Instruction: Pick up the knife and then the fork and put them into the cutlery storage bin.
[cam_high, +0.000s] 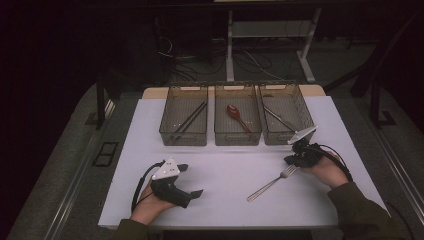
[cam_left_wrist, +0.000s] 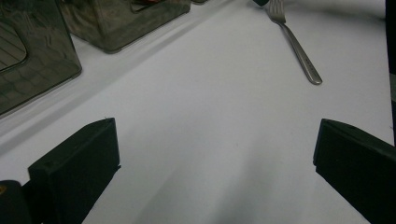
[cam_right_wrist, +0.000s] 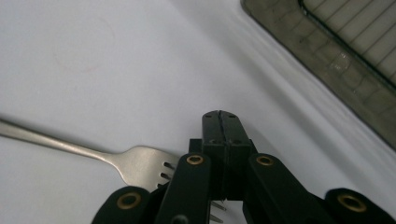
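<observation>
Right gripper view shows the right gripper (cam_right_wrist: 220, 122) with jaws pressed together over the fork (cam_right_wrist: 135, 161) tines, so spread them first, then pinch the neck.

A silver fork (cam_high: 271, 183) lies on the white worktop (cam_high: 225, 200); three smoky grey grid-patterned bins (cam_high: 184, 134) stand far; the spoon (cam_high: 237, 116) is reddish-brown.

Overhead plus two close views (shared fork (cam_high: 272, 183))

The white bench (cam_high: 225, 170) carries three bins (cam_high: 237, 116) in a row and a fork (cam_high: 271, 183) nearer.
</observation>
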